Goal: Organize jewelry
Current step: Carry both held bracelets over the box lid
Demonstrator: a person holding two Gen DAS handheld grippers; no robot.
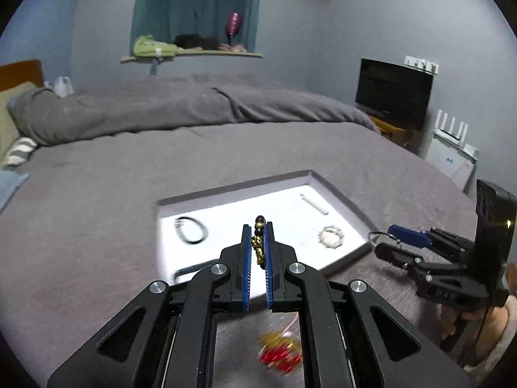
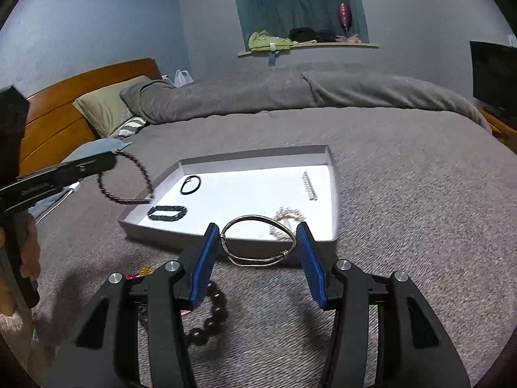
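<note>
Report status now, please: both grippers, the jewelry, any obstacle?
Left hand-held gripper shut on beaded bracelet. Right hand-held gripper around silver bangle. Tray unobstructed.

Tray point(image 2: 245, 161): shallow, white, open, flat on grey bed.
In tray: black ring band point(image 2: 190, 184) far left; dark bead bracelet point(image 2: 167, 211) near front left corner, flat; small silver chain point(image 2: 309, 186) straight, right side; pale bracelet point(image 2: 287, 221) front right.
Dark bead string point(image 2: 129, 177): hangs as loop from left tongs point(image 1: 258, 245), above bed beside tray's left edge; gold beads in the pinch.
Silver bangle point(image 2: 258, 242): thin wire loop between pads of right tongs point(image 2: 258, 252), touching left pad, at tray front wall.
Big dark beads point(image 2: 210, 317), red-gold piece point(image 1: 279, 352): on bed before tray.
</note>
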